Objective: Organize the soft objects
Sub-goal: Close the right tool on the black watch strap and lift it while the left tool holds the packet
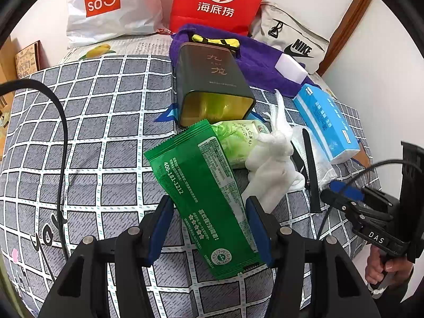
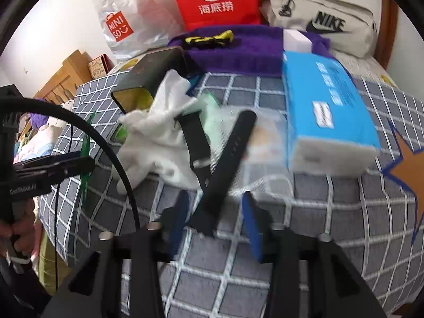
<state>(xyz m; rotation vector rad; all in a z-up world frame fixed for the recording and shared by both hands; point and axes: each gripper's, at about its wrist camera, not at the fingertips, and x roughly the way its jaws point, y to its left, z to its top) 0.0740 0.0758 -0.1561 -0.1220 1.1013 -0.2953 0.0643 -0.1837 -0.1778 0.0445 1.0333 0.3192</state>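
My left gripper (image 1: 209, 228) stands with its blue pads on both sides of a green wet-wipe packet (image 1: 201, 193); whether they press it I cannot tell. The packet's far end rests against a pale green pack (image 1: 238, 143) and a white cloth glove (image 1: 273, 164). My right gripper (image 2: 214, 220) is open; the near end of a black watch strap (image 2: 228, 159) lies between its fingers. The white glove (image 2: 156, 132) lies left of the strap. A blue tissue pack (image 2: 326, 111) lies to the right, also in the left wrist view (image 1: 326, 122).
A dark open tin (image 1: 212, 84) lies on its side on the checked bedsheet (image 1: 106, 132). Behind are a purple towel (image 1: 254, 63), a white block (image 1: 290, 67), a red bag (image 1: 220, 0), a Miniso bag (image 1: 106, 8) and a Nike pouch (image 1: 294, 42). The right gripper's body (image 1: 371, 212) shows at right.
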